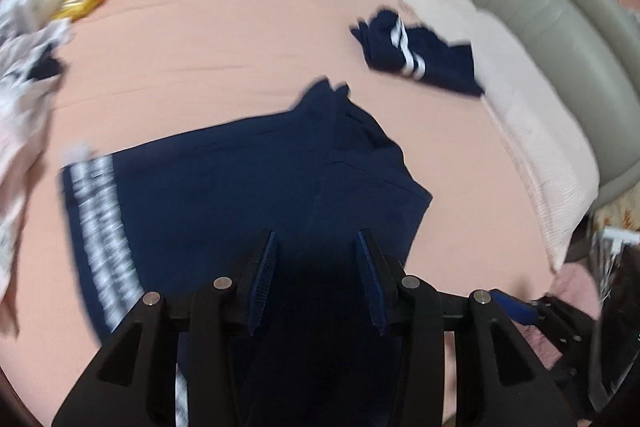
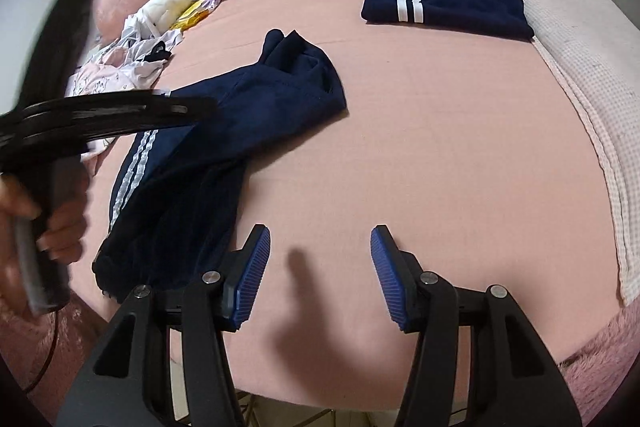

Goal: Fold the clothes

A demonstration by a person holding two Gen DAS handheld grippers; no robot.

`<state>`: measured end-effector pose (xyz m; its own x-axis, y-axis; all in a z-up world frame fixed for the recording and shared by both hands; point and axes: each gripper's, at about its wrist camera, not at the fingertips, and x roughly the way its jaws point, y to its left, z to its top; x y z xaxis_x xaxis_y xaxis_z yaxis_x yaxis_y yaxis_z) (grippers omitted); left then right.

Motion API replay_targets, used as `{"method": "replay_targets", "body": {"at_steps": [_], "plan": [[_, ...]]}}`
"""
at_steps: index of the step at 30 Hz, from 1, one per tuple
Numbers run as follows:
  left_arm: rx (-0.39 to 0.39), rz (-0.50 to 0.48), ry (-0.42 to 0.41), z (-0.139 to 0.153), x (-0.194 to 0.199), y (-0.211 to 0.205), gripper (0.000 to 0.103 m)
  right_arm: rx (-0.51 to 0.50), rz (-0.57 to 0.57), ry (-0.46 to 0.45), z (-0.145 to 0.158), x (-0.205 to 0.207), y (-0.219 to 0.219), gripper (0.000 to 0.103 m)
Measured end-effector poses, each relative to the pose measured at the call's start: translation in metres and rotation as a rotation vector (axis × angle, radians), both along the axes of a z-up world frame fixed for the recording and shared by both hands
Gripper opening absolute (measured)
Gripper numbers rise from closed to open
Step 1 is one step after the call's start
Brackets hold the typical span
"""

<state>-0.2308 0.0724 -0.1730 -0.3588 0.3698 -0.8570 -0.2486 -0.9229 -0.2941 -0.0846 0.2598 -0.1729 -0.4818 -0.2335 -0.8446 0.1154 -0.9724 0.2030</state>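
Two ribbed blue-padded claws, left claw (image 1: 316, 255) and right claw (image 2: 320, 247), gape empty over soft navy trousers (image 2: 224, 131).

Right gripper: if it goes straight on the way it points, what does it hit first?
Most likely bare pink bedsheet. The right gripper is open with nothing between its fingers; the navy trousers lie off to its left, though depth is hard to judge.

Navy trousers (image 2: 224, 131) w/ white side stripes, rumpled on pink bed; folded navy garment (image 2: 444, 9) well apart.

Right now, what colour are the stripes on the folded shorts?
White, a pair on the navy folded shorts; clearest in the right wrist view.
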Motion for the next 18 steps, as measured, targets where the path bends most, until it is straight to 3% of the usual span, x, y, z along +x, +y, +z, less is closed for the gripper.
{"method": "replay_targets", "body": {"at_steps": [2, 3, 4, 8, 14, 18], "plan": [[-0.025, -0.012, 0.006, -0.004, -0.001, 0.008, 0.04, -0.001, 0.002, -0.005, -0.002, -0.003, 0.0, 0.053], [-0.036, -0.016, 0.011, -0.005, -0.001, 0.012, 0.018, -0.006, 0.0, -0.012, -0.004, -0.005, 0.001, 0.053], [-0.044, -0.011, 0.026, -0.005, 0.001, 0.014, 0.006, -0.011, 0.001, -0.021, -0.006, -0.007, 0.001, 0.053], [-0.033, 0.06, 0.105, 0.014, 0.012, 0.001, 0.006, -0.01, 0.009, -0.036, -0.013, -0.01, 0.001, 0.054], [0.03, 0.187, 0.182, 0.047, 0.023, -0.06, 0.005, 0.004, 0.016, -0.033, -0.015, -0.01, -0.002, 0.055], [0.021, 0.271, 0.173, 0.042, 0.015, -0.113, 0.005, -0.006, 0.024, -0.038, -0.009, -0.015, -0.002, 0.055]]}}
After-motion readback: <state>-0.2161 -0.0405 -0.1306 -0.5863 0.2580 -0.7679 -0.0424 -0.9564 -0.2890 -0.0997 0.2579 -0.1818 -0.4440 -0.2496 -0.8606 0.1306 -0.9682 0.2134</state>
